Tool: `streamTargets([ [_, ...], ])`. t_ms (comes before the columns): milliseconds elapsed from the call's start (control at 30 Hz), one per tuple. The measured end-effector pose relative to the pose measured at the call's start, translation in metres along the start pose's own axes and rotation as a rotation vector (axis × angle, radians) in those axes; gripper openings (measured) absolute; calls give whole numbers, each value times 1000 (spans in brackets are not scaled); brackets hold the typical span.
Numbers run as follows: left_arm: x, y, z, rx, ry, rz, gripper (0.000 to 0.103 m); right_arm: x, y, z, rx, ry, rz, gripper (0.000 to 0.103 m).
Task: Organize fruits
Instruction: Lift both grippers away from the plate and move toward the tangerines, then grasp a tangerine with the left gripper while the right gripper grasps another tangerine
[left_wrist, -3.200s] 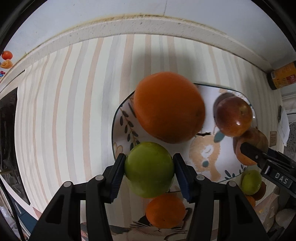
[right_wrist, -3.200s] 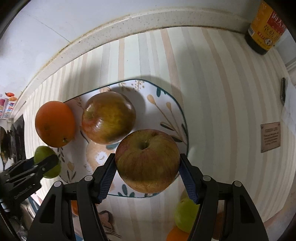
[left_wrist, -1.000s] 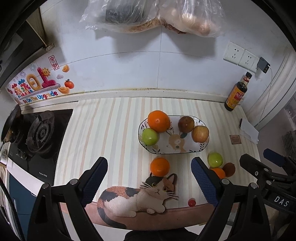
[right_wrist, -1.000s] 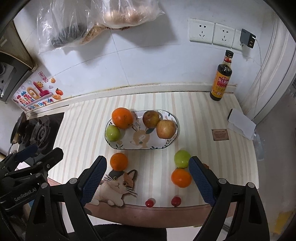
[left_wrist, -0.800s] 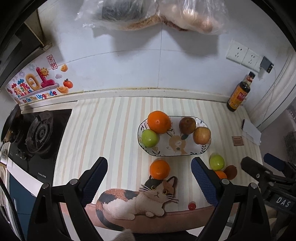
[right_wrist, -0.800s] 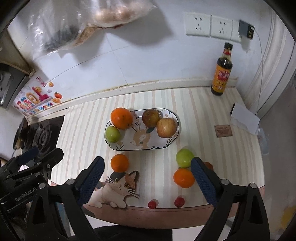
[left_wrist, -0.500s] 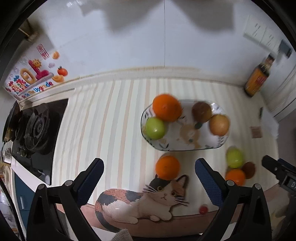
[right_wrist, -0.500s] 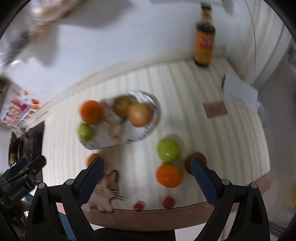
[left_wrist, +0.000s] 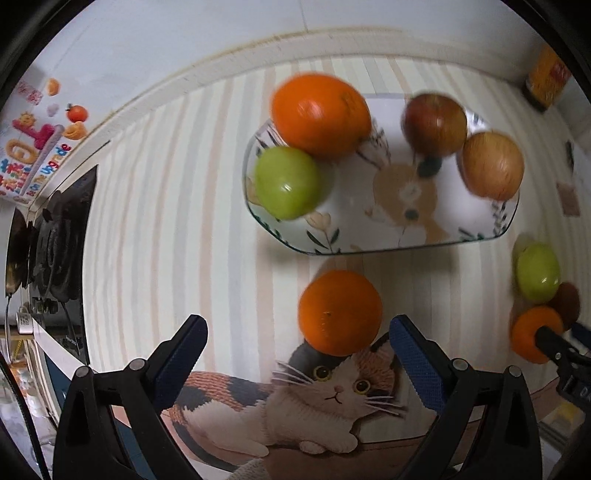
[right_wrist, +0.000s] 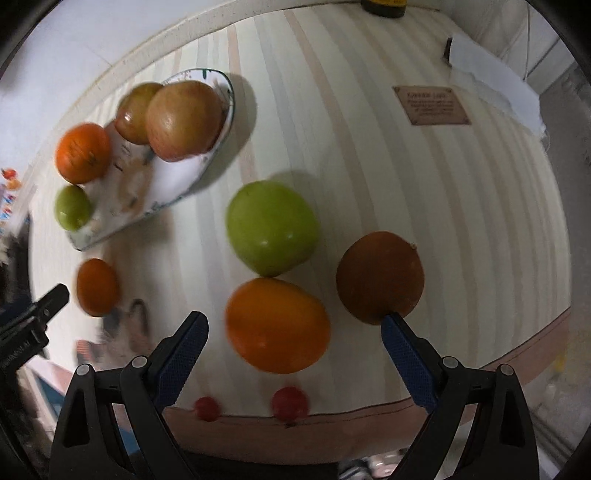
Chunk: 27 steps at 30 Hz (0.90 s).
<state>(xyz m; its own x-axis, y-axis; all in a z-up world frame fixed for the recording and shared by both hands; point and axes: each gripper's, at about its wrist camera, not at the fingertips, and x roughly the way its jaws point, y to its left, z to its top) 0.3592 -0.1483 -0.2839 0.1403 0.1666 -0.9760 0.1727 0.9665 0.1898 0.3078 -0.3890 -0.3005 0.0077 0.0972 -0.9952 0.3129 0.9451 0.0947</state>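
Observation:
A patterned plate (left_wrist: 476, 229) holds an orange (left_wrist: 319, 112), a green apple (left_wrist: 288, 182) and two red-brown apples (left_wrist: 434, 123). My left gripper (left_wrist: 297, 341) is open, just in front of a loose orange (left_wrist: 340, 312) on the striped counter. My right gripper (right_wrist: 293, 330) is open around another loose orange (right_wrist: 277, 325). A green apple (right_wrist: 271, 227) lies just behind that orange and a brown fruit (right_wrist: 380, 277) to its right. The plate (right_wrist: 177, 184) shows at upper left in the right wrist view.
A cat-picture mat (left_wrist: 295, 406) lies at the counter's front edge. Two small red tomatoes (right_wrist: 290, 402) sit by that edge. A stove (left_wrist: 48, 236) is at the left. A sauce bottle (left_wrist: 546, 79), a small card (right_wrist: 430, 105) and paper (right_wrist: 491, 85) are at the right.
Both grippers have dropped from high above the counter down close to the loose fruit, the left toward the orange by the mat, the right toward the orange in the right-hand group. Both stayed open.

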Motion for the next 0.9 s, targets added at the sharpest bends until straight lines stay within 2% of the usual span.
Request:
streamTargets([
  [233,30,-19,5,40,62,0,101,2,22,-6,-101,-44,-55,95],
  [333,37,-23,8,41,71,-28,100,-1,24,-7,-102,-54,-49,89],
  [367,38,-24,8,39,72,-42,97,-2,24,-8,-99,-58,-46,86],
  [400,39,-24,9,37,69,-56,87,-4,22,-9,-95,-61,-43,83],
  [433,40,-25,9,35,66,-64,70,-6,21,-9,-89,-64,-36,81],
  [500,43,-25,11,32,65,-60,61,-8,17,-7,-77,-62,-25,80],
  [667,40,-17,9,14,49,-104,59,-18,10,-9,-36,-64,16,80],
  [900,30,-2,-19,14,74,-151,59,-24,-7,-13,10,-37,70,80],
])
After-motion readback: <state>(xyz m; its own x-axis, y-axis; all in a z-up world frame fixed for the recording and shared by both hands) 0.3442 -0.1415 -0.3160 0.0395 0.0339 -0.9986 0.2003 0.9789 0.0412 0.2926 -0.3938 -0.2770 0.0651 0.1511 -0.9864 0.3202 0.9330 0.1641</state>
